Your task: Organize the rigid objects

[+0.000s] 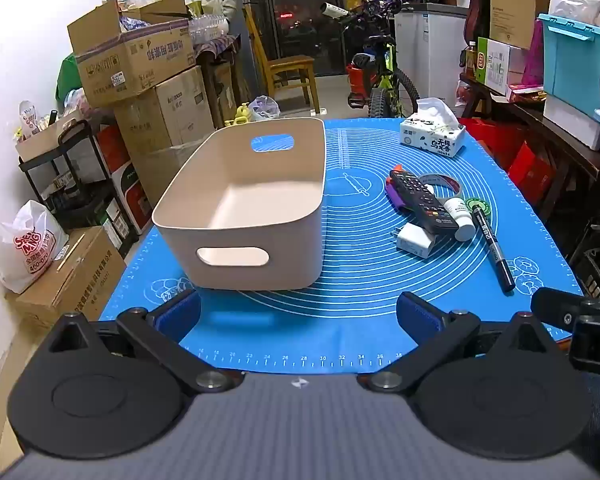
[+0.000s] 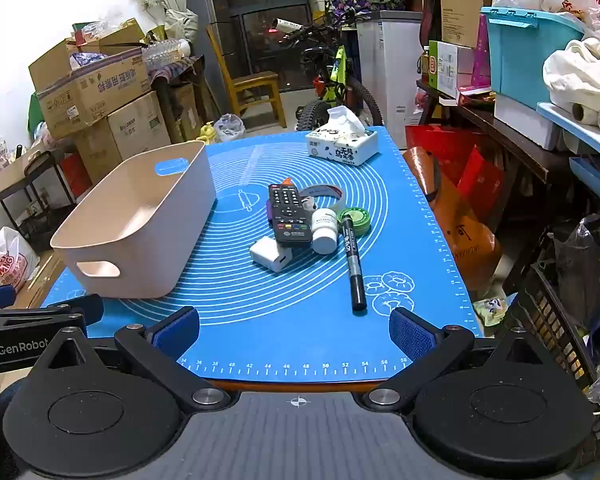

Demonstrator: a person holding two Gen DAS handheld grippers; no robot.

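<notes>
An empty beige bin [image 1: 204,216] [image 2: 112,236] stands on the left of the blue mat [image 1: 340,320] [image 2: 292,332]. To its right lie a black remote [image 1: 422,200] [image 2: 289,214], a white charger [image 1: 414,240] [image 2: 270,254], a small white bottle [image 1: 460,216] [image 2: 325,229], a black marker [image 1: 494,248] [image 2: 353,268], a green round tin [image 2: 354,218], a tape roll [image 1: 444,182] [image 2: 328,194] and a purple-orange item under the remote. My left gripper [image 1: 300,312] hovers open at the mat's near edge before the bin. My right gripper [image 2: 294,330] stands open near the marker's tip, holding nothing.
A tissue box [image 1: 432,136] [image 2: 342,144] sits at the mat's far right corner. Cardboard boxes [image 1: 140,68] stack at the left, a bicycle [image 1: 380,80] and a wooden chair [image 2: 248,80] stand behind. Shelves with a teal crate [image 2: 528,52] line the right side.
</notes>
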